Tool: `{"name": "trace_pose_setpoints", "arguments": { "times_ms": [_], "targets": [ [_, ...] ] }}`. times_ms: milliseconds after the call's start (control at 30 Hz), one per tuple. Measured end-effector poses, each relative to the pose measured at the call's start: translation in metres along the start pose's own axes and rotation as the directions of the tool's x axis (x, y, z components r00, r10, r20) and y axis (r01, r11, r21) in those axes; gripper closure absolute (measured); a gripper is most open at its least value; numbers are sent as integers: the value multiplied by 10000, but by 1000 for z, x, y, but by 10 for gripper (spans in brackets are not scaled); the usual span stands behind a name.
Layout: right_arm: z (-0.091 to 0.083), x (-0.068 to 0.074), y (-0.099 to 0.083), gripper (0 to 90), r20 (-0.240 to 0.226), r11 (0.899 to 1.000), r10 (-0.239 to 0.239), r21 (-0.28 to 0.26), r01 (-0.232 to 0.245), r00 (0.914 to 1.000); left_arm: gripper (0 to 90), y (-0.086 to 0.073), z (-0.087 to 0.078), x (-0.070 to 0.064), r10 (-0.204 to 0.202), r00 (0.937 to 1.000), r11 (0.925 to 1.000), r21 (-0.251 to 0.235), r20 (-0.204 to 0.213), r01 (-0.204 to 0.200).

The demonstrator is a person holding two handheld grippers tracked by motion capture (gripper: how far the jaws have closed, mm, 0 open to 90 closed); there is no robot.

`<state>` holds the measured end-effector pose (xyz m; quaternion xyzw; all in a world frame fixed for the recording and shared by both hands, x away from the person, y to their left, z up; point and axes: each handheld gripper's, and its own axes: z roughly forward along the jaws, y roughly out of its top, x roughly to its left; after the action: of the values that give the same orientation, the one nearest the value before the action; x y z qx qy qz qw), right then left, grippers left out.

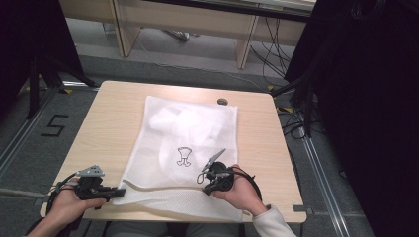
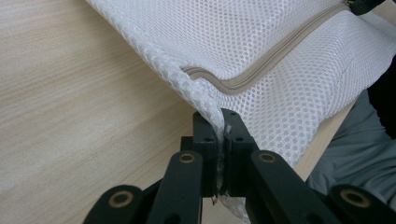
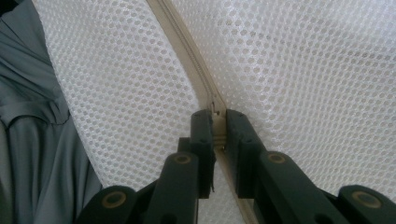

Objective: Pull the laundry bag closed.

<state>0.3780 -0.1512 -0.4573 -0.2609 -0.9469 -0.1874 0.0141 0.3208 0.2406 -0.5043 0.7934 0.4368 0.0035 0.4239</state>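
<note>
The white mesh laundry bag (image 1: 185, 148) with a beige zipper (image 2: 261, 70) is lying flat on the pale wooden tabletop (image 1: 108, 128), looking light, limp and prone to bunching. The left tool (image 1: 114, 193) is pinching its near corner, while the right tool (image 3: 217, 128) is clamping the zipper's pull; those seem the firmest holds.

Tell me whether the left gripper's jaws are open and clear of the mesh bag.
No, the left gripper has its jaws closed on a corner of the white mesh bag.
</note>
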Motion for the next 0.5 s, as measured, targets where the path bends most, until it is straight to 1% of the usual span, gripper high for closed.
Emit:
{"name": "trace_pose_setpoints", "arguments": {
  "times_ms": [33,67,100,133,233,267,333,367,400,500],
  "targets": [
    [0,0,0,823,0,10000,0,0,0,10000,854,0,0,0,0,10000,10000,0,0,0],
    [0,1,-1,823,-81,9999,152,33,-152,9999,854,0,0,0,-8,10000,10000,-2,8,8],
    [0,1,-1,823,-81,9999,152,33,-152,9999,854,0,0,0,-14,10000,10000,-7,48,14],
    [-1,1,-2,824,-80,9994,331,39,-331,9994,854,0,0,0,-1,10000,10000,-1,15,1],
    [-2,1,-2,823,-33,9995,307,45,-307,9995,853,0,0,0,-47,10000,10000,-48,67,48],
    [-2,1,-2,823,-103,9996,298,-6,-298,9995,854,0,0,0,-28,10000,10000,-25,66,28],
    [-2,-2,-4,823,10,10000,80,39,-80,10000,854,0,0,0,-32,10000,10000,-29,27,33],
    [-2,-2,-4,823,10,10000,80,39,-80,10000,854,0,0,0,-32,10000,10000,-29,27,33],
    [-3,0,-4,824,-45,9994,331,37,-330,9994,854,0,0,0,-8,10000,10000,-6,9,8],
    [-3,0,-6,823,-18,9993,369,62,-368,9993,854,0,0,0,-21,10000,10000,-9,66,21]
  ]
}}
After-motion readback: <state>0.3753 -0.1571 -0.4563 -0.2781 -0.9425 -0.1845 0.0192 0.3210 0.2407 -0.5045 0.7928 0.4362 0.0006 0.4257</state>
